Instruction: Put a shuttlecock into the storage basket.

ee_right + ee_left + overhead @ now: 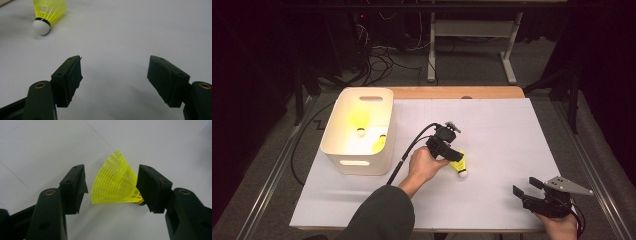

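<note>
A yellow shuttlecock [459, 168] with a white cork lies on its side on the white sheet [502, 130] near the middle. My left gripper [456, 159] reaches over it. In the left gripper view the mesh skirt [115, 183] lies between the jaws of the left gripper [111, 180]: the right jaw touches it near the cork end, and the left jaw stands a little off it. My right gripper [526, 186] rests at the front right, open and empty. The right gripper view looks past its own fingertips [115, 62] toward the shuttlecock [47, 12] at the far left.
A white handled bin [362, 162] stands at the left on the sheet, with two yellow shuttlecocks [360, 122] inside. A black cable [404, 152] trails from the left gripper toward the bin. The wooden table edge [452, 92] runs along the back.
</note>
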### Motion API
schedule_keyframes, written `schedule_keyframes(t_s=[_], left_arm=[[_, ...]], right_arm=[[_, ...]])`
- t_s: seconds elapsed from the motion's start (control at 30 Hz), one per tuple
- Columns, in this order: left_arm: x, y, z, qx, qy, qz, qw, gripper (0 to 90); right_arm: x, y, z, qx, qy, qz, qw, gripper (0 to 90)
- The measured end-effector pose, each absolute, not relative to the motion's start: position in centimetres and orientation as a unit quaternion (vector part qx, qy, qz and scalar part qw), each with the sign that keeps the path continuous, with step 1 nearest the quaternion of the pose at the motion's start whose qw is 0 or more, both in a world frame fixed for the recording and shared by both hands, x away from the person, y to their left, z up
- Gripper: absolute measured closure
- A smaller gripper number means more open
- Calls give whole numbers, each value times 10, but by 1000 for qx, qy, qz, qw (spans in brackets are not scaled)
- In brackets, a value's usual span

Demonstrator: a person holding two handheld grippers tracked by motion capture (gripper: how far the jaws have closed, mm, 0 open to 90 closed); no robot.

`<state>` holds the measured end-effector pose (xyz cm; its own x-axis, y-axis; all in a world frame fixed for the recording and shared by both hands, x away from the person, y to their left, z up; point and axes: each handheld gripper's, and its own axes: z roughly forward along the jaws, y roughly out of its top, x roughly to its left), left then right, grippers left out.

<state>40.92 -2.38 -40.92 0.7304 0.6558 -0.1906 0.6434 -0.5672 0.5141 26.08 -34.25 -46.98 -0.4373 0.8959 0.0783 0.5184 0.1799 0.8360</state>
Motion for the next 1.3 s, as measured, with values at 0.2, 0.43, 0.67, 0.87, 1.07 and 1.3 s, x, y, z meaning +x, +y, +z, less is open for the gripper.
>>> schedule_keyframes(t_s=[0.2,0.43,0.67,0.87,1.07,1.3], left_arm=[[409,-27,-412,887,363,10,285,445],[409,-29,-414,890,359,4,281,504],[409,-28,-414,893,353,-3,279,607],[409,-27,-413,896,349,-2,274,661],[408,-26,-412,897,346,3,275,742],[408,-25,-412,901,343,6,267,850]], right_arm=[[261,-342,-470,481,735,422,224,282],[261,-343,-470,481,735,423,223,282],[261,-343,-470,481,735,423,223,282],[261,-343,-470,481,735,423,223,282],[261,-342,-470,481,735,423,223,282],[261,-342,-470,481,734,423,223,282]])
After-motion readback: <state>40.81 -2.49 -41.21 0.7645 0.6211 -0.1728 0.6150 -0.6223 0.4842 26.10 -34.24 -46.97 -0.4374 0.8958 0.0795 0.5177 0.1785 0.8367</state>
